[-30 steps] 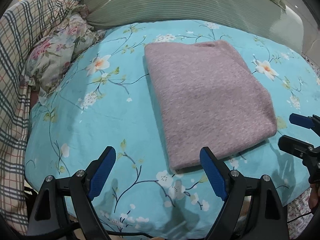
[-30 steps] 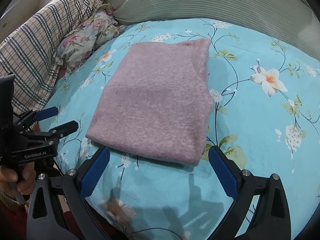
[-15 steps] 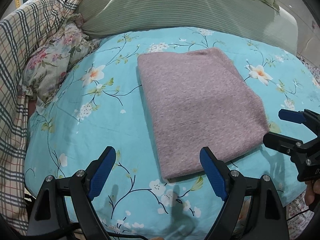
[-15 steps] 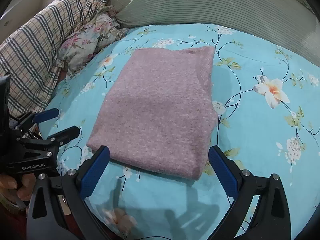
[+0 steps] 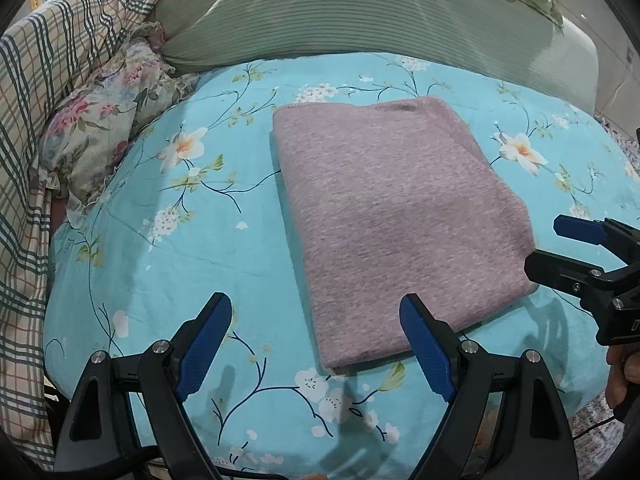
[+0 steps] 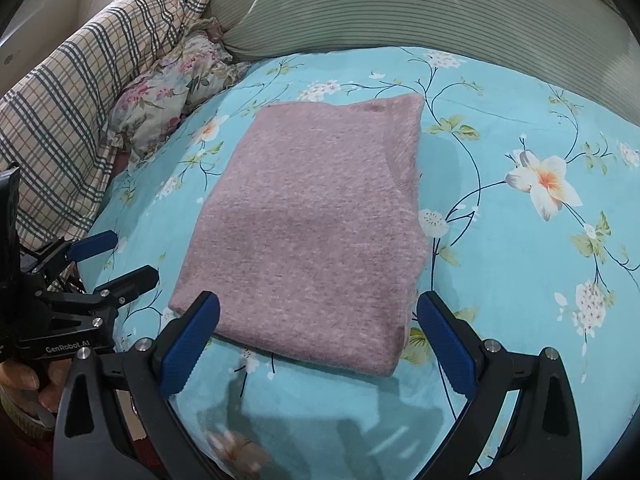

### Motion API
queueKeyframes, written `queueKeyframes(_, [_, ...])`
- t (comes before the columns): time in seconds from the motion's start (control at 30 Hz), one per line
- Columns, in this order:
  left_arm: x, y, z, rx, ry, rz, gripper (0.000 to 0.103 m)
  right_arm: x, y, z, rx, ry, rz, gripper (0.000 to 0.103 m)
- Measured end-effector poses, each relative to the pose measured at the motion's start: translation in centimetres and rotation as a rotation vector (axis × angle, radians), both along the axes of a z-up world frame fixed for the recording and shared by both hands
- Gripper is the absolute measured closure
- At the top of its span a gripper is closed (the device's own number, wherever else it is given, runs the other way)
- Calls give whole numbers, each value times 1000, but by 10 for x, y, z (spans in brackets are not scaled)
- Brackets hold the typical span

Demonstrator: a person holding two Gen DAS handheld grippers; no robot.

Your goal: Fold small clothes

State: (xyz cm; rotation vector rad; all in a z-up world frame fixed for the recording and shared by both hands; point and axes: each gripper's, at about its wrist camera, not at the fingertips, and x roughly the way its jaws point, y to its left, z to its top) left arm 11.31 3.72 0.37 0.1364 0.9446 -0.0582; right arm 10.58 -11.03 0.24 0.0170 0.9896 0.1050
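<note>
A fuzzy mauve garment lies folded into a neat rectangle on the turquoise flowered bedspread. My left gripper hovers open above the bedspread near the garment's near left corner, nothing between its blue pads. My right gripper is open too, its jaws spread wide just short of the garment's near edge and apart from it. Each gripper shows in the other's view: the right one at the far right, the left one at the far left.
A green striped pillow lies behind the garment. A plaid blanket and a flowered pillow pile up at the left. A person's hand holds the left gripper near the bed's edge.
Both views have shifted a little, so the garment sits slightly lower and nearer the grippers. Both grippers stay open and the garment has not moved on the bed.
</note>
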Motion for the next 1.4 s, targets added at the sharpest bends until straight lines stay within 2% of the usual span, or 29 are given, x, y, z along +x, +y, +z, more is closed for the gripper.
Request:
queueKeyframes(0.43, [-17,0,5,-14,-16,-4,17,-15,1,1,8,4,1,4])
queueKeyframes(1.4, [-21,1,2,-13,-5,0,17,-21,6,-1,12,15,11,4])
